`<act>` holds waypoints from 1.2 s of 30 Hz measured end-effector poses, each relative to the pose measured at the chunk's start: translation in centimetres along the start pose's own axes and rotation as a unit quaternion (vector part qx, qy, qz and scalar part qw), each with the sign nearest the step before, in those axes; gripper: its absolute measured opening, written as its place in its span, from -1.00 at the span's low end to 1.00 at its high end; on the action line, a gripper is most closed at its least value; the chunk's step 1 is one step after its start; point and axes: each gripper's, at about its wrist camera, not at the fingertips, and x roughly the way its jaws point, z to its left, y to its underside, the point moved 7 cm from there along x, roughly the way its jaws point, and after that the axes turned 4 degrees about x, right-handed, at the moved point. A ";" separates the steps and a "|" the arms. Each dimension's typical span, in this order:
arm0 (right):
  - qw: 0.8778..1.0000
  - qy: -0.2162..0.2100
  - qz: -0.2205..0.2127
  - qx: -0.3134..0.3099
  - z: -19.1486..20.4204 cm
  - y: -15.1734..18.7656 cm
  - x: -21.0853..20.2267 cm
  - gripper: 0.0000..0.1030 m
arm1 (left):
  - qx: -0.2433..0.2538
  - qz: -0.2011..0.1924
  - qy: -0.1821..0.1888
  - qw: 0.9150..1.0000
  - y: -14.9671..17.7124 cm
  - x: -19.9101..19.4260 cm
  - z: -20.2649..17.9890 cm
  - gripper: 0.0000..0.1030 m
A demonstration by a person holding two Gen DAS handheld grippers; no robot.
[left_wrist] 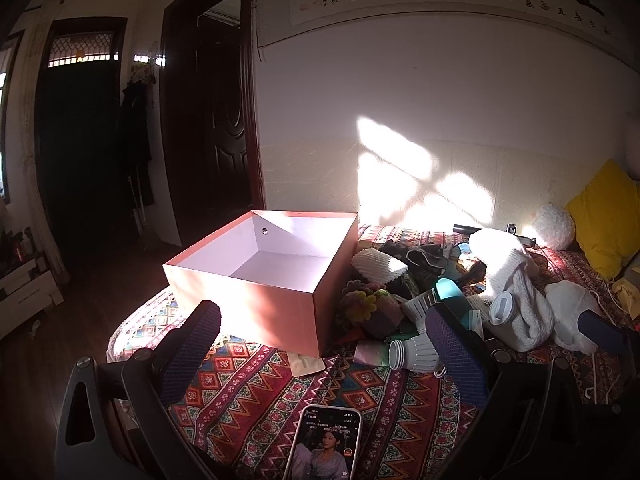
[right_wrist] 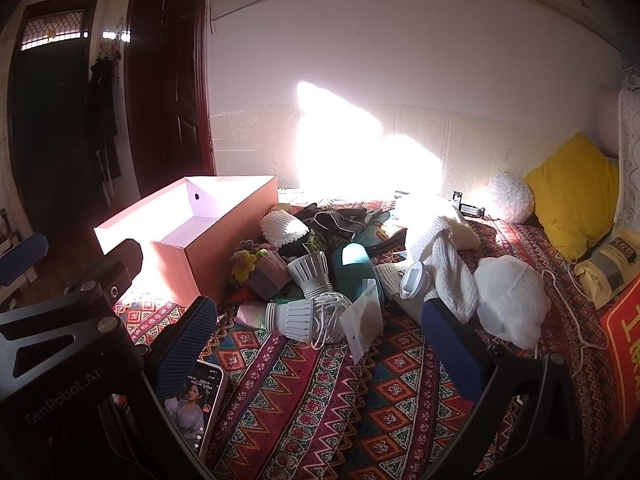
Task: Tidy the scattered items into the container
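An open pink box [left_wrist: 256,296] [right_wrist: 176,256] with a white inside stands on the patterned cloth, nothing visible in it. To its right lies a heap: white bulbs [left_wrist: 416,354] [right_wrist: 292,316], a teal bottle [left_wrist: 450,292] [right_wrist: 354,266], a small flower pot [left_wrist: 372,308] [right_wrist: 260,270], a white foam sleeve [left_wrist: 378,266] [right_wrist: 284,230], dark gloves [right_wrist: 340,218], white knitwear [left_wrist: 516,300] [right_wrist: 444,256] and a plush [right_wrist: 510,300]. My left gripper [left_wrist: 324,346] hangs open before the box. My right gripper [right_wrist: 320,330] hangs open before the heap. Neither holds anything.
A lit phone [left_wrist: 326,446] [right_wrist: 196,404] lies on the cloth [left_wrist: 260,396] close to the grippers. A yellow cushion [right_wrist: 574,196] and a paper bag [right_wrist: 608,268] sit at the right. A white wall runs behind; dark doors [left_wrist: 212,132] stand at the left beyond the bed edge.
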 end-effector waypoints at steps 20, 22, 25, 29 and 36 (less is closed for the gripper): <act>1.000 0.013 -0.011 0.009 -1.9 -0.2 -1.9 0.98 | 0.007 -0.017 0.008 1.000 -0.6 -1.8 -1.8 1.00; 1.000 0.013 -0.011 0.011 -2.1 -0.2 -2.0 0.98 | 0.007 -0.018 0.010 1.000 -0.6 -1.9 -2.0 1.00; 1.000 0.015 -0.013 0.012 -2.5 -0.2 -2.2 0.98 | 0.007 -0.018 0.013 1.000 -0.6 -2.0 -2.3 1.00; 1.000 0.019 -0.014 0.015 -3.0 -0.1 -2.5 0.98 | 0.008 -0.017 0.016 1.000 -0.6 -2.2 -2.8 1.00; 0.999 0.023 -0.018 0.020 -4.1 -0.1 -3.1 0.98 | 0.011 -0.025 0.012 1.000 -0.8 -2.7 -3.5 1.00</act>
